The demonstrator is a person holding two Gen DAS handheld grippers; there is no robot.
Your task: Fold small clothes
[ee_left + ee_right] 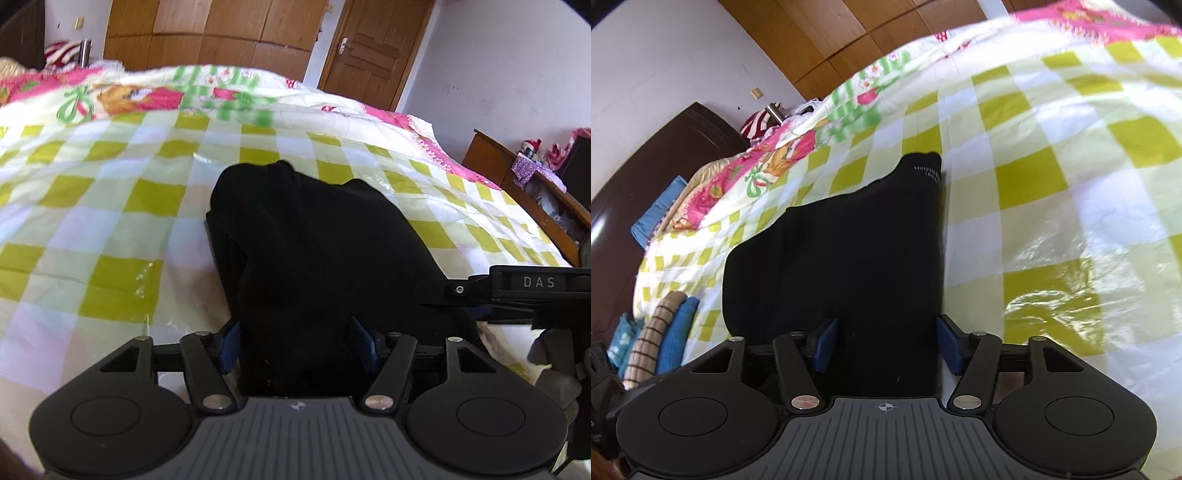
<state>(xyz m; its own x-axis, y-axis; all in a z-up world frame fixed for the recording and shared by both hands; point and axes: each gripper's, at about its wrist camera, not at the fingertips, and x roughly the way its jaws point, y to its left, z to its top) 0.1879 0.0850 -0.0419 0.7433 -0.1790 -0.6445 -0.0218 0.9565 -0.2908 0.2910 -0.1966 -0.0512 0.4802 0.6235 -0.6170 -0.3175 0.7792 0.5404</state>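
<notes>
A black sock (310, 240) lies bunched on the green-and-white checked bed cover (110, 206). My left gripper (297, 345) stands open with the near end of the sock between its blue pads (229, 347). In the right wrist view the black sock (849, 251) lies flatter, its cuff with small white lettering pointing away. My right gripper (886, 343) is open and the sock's near end lies between its blue pads (949, 343). The right gripper also shows in the left wrist view (535, 291), close beside the sock on the right.
The checked cover (1052, 166) has glossy wrinkled patches. A floral pink quilt (147, 92) lies at the far side. Folded knitwear (665, 332) and a dark headboard (646, 166) are at the left. A wooden shelf (535, 192) stands right of the bed.
</notes>
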